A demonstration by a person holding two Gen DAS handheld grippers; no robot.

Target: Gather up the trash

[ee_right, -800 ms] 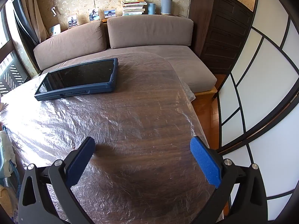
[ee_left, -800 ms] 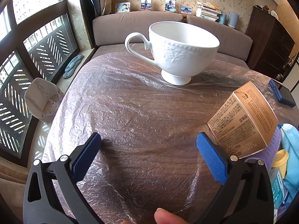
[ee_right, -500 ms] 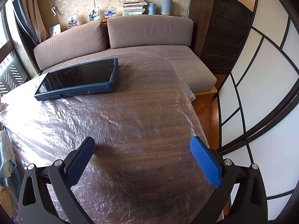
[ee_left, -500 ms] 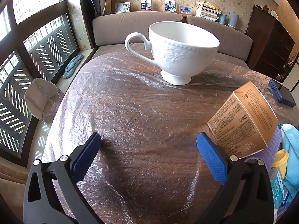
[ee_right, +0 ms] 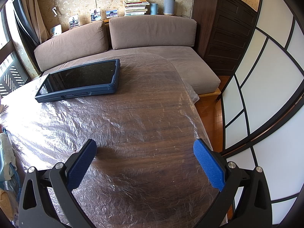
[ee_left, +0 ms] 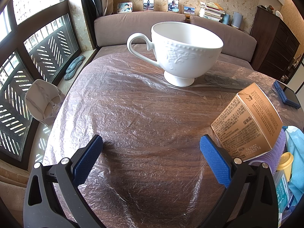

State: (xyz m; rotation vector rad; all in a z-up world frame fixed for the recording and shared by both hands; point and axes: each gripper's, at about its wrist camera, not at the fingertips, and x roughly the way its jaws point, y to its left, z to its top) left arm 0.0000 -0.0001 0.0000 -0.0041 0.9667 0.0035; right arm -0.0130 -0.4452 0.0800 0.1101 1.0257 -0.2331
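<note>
Though tilted, gold carton [ee_left: 248, 121] with dense black print, corners sharp.

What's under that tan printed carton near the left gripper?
The tan printed cardboard carton sits tilted, its lower corner propped on a purple ribbed item, with a yellow-capped container beside it. How far the purple item extends beneath is hidden by the carton.

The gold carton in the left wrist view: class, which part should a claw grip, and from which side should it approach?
Grip the gold carton across its two broad printed faces, near the raised upper end. It lies tilted, its lower end propped on a purple item, so that top stands clear of the table. Probably approach from above and from its left, where the open left claw already sits with nothing between its jaws.
</note>
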